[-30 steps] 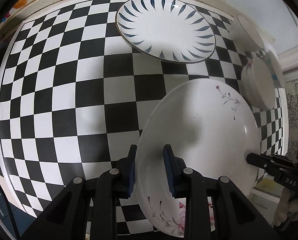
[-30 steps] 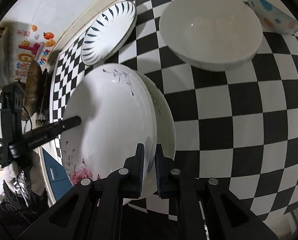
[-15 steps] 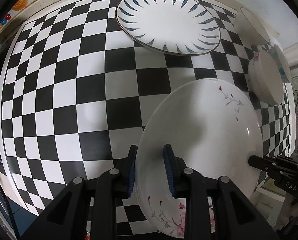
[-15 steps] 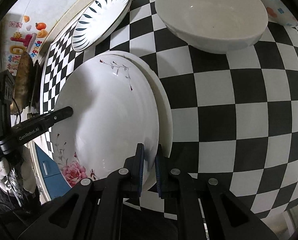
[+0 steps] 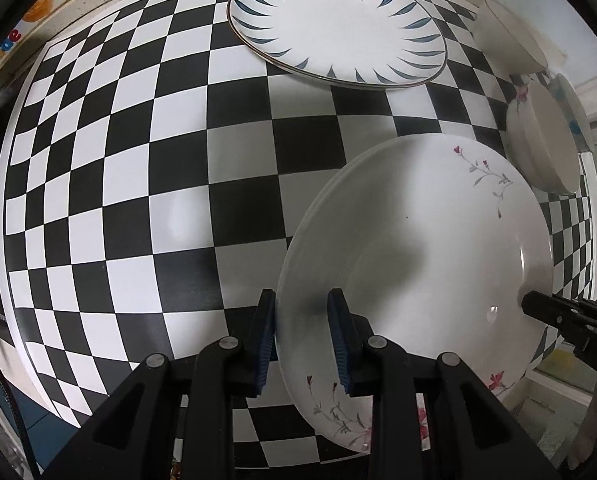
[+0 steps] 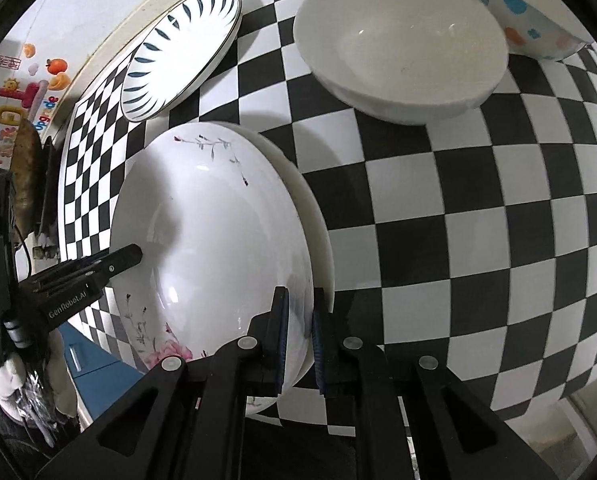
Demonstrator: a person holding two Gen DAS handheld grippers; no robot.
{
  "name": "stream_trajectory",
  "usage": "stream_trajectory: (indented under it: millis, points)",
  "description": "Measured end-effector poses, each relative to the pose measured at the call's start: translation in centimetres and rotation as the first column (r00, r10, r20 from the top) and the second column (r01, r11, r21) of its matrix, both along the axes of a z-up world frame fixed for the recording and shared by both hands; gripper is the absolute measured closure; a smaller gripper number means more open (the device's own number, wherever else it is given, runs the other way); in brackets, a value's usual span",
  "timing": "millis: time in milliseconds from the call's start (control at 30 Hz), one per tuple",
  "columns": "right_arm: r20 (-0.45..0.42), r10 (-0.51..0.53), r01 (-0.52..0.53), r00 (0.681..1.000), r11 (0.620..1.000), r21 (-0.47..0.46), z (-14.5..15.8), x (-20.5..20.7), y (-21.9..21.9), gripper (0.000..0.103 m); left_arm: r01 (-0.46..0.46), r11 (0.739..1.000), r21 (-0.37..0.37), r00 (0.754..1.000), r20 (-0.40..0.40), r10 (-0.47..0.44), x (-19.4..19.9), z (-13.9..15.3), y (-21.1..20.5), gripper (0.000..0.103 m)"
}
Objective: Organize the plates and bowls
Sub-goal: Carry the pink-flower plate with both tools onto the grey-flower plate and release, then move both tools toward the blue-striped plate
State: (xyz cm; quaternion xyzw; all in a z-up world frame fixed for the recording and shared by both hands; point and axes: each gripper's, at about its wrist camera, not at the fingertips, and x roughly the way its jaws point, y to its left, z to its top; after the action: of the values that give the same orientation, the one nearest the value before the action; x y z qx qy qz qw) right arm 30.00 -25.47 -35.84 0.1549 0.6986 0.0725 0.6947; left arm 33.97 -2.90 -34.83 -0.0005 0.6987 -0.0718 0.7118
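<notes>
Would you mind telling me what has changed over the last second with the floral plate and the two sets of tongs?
The floral plate has come down closer onto the plain white plate beneath it, so less of that lower rim shows. Both the left tongs and right tongs stay clamped on opposite edges of the floral plate; nothing was released. The blue-leaf plate, white bowl and spotted bowl have not moved on the checkered mat.

Black-and-white checkered surface (image 5: 138, 200), blue-leaf rimmed plate (image 5: 338, 28) lying flat toward its far edge, plain white plate (image 6: 318, 232) resting on the near part, wide white bowl (image 6: 402, 52) standing near the plates, dotted bowl (image 6: 526, 20) just beside it
</notes>
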Motion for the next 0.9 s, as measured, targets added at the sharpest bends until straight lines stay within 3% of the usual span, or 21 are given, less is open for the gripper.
stream_trajectory:
  millis: [167, 567, 667, 800, 900]
  points:
    - [-0.021, 0.006, -0.006, 1.0, 0.999, -0.035, 0.2, 0.2, 0.6, 0.089, -0.013, 1.0, 0.002, 1.0, -0.004, 0.013, -0.1, -0.1, -0.4, 0.079]
    - [-0.083, -0.022, 0.021, 0.996, 1.0, -0.012, 0.4, 0.4, -0.8, 0.089, -0.061, 0.998, -0.012, 0.998, -0.012, 0.061, -0.4, -0.1, 0.3, 0.079]
    - [-0.044, -0.008, 0.005, 0.999, 0.998, -0.066, 1.5, 0.3, -0.8, 0.089, -0.089, 0.996, -0.005, 0.996, 0.024, 0.089, -0.9, 1.3, 0.9, 0.079]
    - [0.092, 0.032, -0.014, 0.995, 0.983, -0.185, 5.3, 0.2, 0.2, 0.089, -0.112, 0.993, 0.037, 0.984, 0.145, 0.105, -1.6, 5.1, 0.7, 0.079]
    - [0.173, 0.056, -0.016, 0.983, 0.974, -0.225, 7.9, 0.2, 1.2, 0.089, -0.123, 0.99, 0.063, 0.964, 0.245, 0.104, -2.0, 8.6, 0.5, 0.079]
